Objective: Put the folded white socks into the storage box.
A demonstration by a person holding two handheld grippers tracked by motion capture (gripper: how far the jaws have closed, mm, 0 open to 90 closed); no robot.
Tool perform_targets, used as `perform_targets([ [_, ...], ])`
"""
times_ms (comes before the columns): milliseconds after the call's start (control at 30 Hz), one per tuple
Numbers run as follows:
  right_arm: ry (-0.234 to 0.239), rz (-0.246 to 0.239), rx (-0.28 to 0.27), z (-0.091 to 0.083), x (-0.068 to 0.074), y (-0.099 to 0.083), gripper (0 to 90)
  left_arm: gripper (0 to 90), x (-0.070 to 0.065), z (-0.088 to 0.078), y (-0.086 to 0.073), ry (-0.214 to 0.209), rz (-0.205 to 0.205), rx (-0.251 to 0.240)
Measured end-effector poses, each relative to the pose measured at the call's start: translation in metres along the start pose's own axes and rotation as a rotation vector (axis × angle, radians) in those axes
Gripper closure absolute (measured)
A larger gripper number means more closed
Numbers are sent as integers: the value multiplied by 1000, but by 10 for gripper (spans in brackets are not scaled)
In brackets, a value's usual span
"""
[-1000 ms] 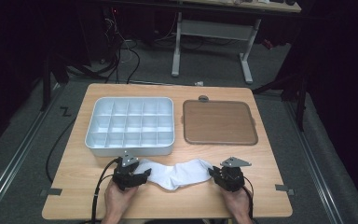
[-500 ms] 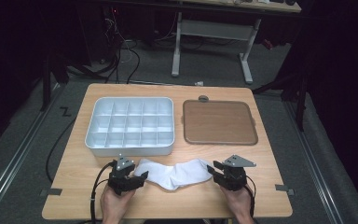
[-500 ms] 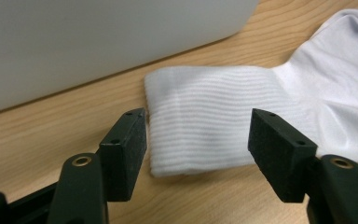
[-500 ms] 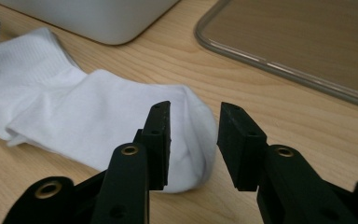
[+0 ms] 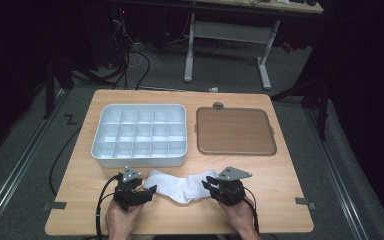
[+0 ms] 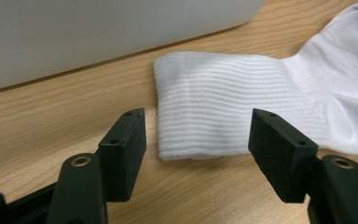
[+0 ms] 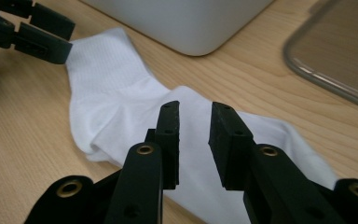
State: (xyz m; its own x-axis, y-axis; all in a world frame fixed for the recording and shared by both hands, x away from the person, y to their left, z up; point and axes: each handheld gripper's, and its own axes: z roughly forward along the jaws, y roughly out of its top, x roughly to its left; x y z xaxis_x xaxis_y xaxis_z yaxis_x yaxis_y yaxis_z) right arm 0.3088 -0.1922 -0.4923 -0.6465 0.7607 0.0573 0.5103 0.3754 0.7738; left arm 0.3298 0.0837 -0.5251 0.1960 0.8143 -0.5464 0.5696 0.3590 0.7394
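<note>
The sock (image 5: 180,186) lies flat on the table (image 5: 280,175) near its front edge, just before the tray (image 5: 139,135) — stretched between both grippers, likely to straighten it. The left gripper (image 6: 196,144) has its jaws spread wide at the cuff, nothing pinched. The right gripper (image 7: 193,135) hangs over the toe end, jaws just narrowed to a slim gap — nothing gripped between them

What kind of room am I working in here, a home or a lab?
Most likely a lab or recording workspace, not a home: a bare wooden table stands in a dark room, loose cables trail over the floor behind it, and an adjustable metal desk frame stands beyond. On the table lie a white sock and a divided tray.
</note>
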Motion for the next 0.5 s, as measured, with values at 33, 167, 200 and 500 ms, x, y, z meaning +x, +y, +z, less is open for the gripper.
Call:
perform_targets([
  [33, 10, -7, 4, 4, 3, 1, 742, 374, 0, 0, 0, -2, 1, 1],
  [167, 43, -26, 22, 16, 12, 4, 753, 374, -2, 2, -1, -2, -3, 2],
  [200, 48, -29, 28, 19, 14, 5, 757, 375, -2, 3, -1, -3, -3, 4],
  [500, 80, -49, 54, 33, 24, 5, 772, 398, -4, 9, -4, 19, 22, 13],
])
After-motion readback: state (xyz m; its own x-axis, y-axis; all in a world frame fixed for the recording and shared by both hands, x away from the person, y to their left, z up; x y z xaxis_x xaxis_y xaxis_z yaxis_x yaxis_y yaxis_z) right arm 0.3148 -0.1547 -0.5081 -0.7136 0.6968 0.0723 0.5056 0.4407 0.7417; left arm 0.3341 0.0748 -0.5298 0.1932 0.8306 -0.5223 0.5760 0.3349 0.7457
